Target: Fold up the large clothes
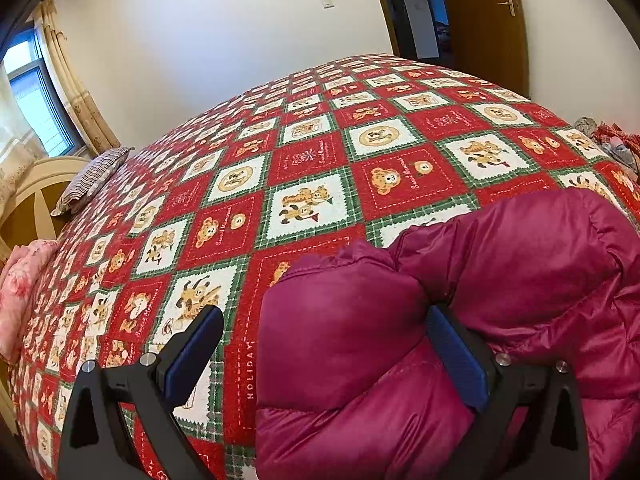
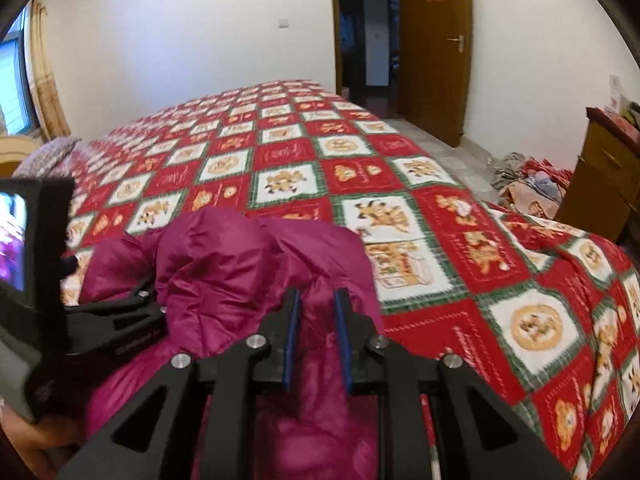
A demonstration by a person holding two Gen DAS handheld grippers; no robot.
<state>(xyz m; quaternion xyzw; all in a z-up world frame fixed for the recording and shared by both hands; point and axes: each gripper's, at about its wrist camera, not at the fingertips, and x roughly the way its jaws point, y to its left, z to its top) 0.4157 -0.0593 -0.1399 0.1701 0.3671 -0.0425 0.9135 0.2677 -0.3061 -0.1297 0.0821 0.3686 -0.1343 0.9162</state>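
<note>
A magenta puffer jacket [image 1: 500, 280] lies bunched on the near part of the bed, which is covered by a red, white and green patchwork cover [image 1: 320, 160]. My left gripper [image 1: 326, 336] stands wide open at the jacket's left edge. Its right pad [image 1: 456, 352] rests against a puffy fold, and its left pad [image 1: 196, 344] hangs over the bare cover. In the right wrist view the jacket [image 2: 240, 264] bulges up in front of my right gripper [image 2: 319, 334], whose narrow jaws pinch a fold of it. The left gripper's black body [image 2: 116, 328] shows at that view's left.
A striped pillow [image 1: 94, 178] and a pink quilt [image 1: 20, 292] lie by the headboard at the left. Right of the bed, a pile of clothes [image 2: 528, 184] sits on the floor beside a wooden cabinet [image 2: 604, 176]. A brown door [image 2: 434, 52] stands open beyond.
</note>
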